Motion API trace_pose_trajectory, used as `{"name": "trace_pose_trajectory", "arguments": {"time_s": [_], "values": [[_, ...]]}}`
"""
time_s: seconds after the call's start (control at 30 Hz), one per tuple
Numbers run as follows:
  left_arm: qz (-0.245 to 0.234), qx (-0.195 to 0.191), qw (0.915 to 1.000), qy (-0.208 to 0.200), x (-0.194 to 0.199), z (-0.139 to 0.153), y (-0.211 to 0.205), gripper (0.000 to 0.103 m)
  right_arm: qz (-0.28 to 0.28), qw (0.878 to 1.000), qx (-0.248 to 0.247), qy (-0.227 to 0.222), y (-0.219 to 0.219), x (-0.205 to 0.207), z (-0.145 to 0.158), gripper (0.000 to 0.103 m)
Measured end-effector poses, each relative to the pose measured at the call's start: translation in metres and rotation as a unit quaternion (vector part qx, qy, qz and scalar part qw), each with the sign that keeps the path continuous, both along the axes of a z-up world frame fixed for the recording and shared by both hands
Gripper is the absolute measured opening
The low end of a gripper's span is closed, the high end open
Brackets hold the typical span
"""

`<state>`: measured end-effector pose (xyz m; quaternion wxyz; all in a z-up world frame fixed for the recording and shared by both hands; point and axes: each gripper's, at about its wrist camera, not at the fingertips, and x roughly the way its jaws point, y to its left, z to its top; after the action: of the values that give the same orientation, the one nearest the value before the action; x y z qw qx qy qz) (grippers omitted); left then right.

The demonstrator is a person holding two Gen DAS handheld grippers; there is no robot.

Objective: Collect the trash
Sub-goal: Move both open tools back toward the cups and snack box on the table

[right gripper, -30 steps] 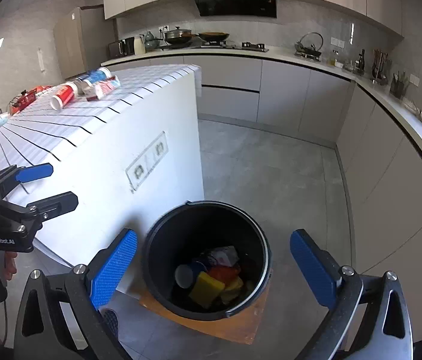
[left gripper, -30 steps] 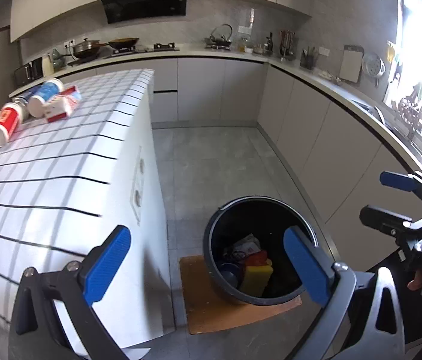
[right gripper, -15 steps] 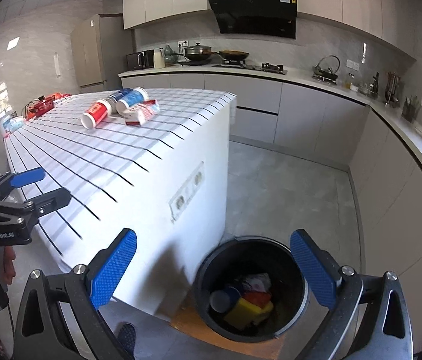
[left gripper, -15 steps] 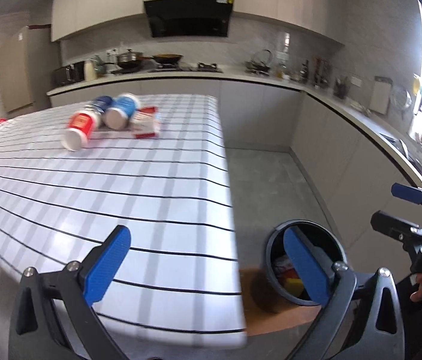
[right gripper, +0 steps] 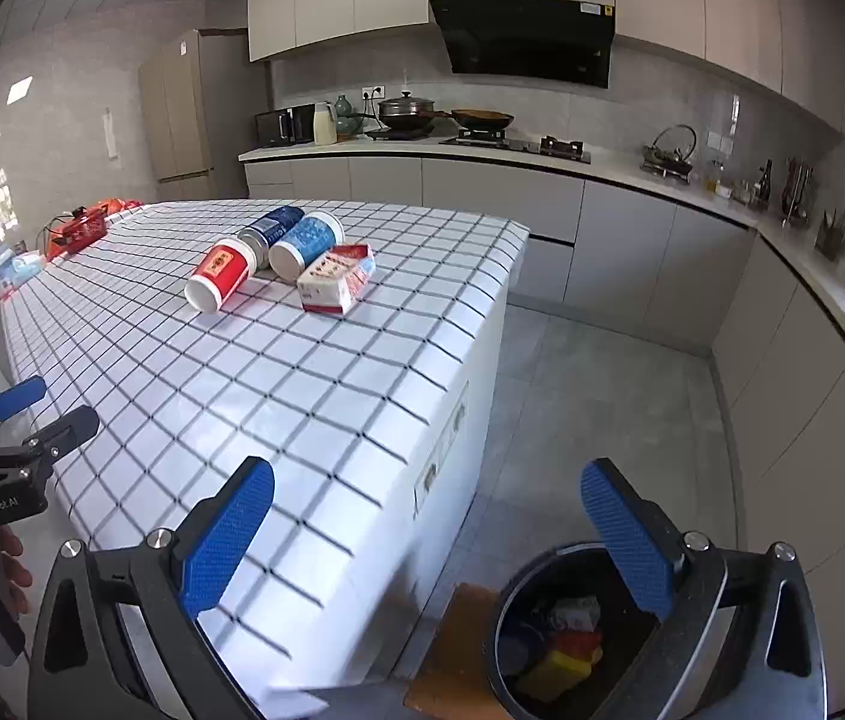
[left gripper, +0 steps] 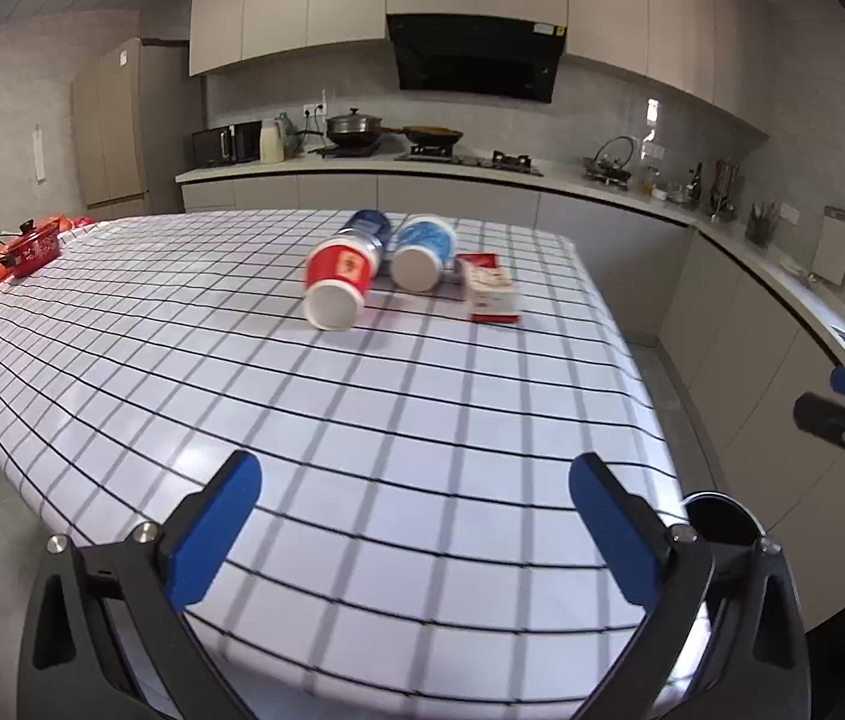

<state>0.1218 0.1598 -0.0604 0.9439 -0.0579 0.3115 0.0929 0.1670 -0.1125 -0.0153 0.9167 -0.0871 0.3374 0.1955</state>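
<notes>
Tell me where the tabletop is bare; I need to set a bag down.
The checked tabletop is bare between the open left gripper and the red cup. It is crowded around that cup, the blue cup and the carton.

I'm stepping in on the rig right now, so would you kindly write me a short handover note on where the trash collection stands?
Left hand-held gripper: open, empty, above the near part of the checked island top.
Right hand-held gripper: open, empty, above the island's corner and the black trash bin.
Done: the bin on the floor beside the island already holds several items, one of them yellow.
Left: four items lie together at the far end of the island: red paper cup, light blue cup, dark blue can behind them, and a red-and-white carton beside them. None is gripped yet.
</notes>
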Motion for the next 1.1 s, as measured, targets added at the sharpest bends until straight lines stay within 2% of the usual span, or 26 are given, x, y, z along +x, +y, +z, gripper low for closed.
{"name": "trace_pose_trajectory", "arguments": {"time_s": [0.17, 0.43, 0.5, 0.57, 0.63, 1.1], "values": [[0.008, -0.001, 0.9998, 0.016, 0.024, 0.0, 0.029, 0.103, -0.013, 1.0, 0.005, 0.017, 0.035, 0.028, 0.004, 0.103], [0.017, -0.014, 0.9996, 0.016, 0.057, 0.0, 0.071, 0.103, -0.019, 1.0, 0.011, 0.017, 0.083, 0.069, 0.007, 0.103], [0.012, -0.016, 0.9997, 0.015, 0.067, -0.001, 0.078, 0.103, -0.017, 1.0, 0.011, 0.019, 0.094, 0.076, 0.005, 0.097], [0.009, -0.018, 0.9997, 0.011, 0.076, 0.0, 0.083, 0.102, -0.014, 1.0, 0.014, 0.024, 0.103, 0.085, 0.003, 0.085], [0.001, -0.022, 0.9997, 0.012, 0.089, -0.002, 0.086, 0.099, -0.011, 0.999, 0.021, 0.034, 0.112, 0.097, -0.002, 0.08], [-0.022, -0.039, 0.9984, 0.033, 0.17, -0.02, 0.111, 0.095, -0.014, 0.997, 0.031, 0.072, 0.157, 0.17, -0.033, 0.076]]}}
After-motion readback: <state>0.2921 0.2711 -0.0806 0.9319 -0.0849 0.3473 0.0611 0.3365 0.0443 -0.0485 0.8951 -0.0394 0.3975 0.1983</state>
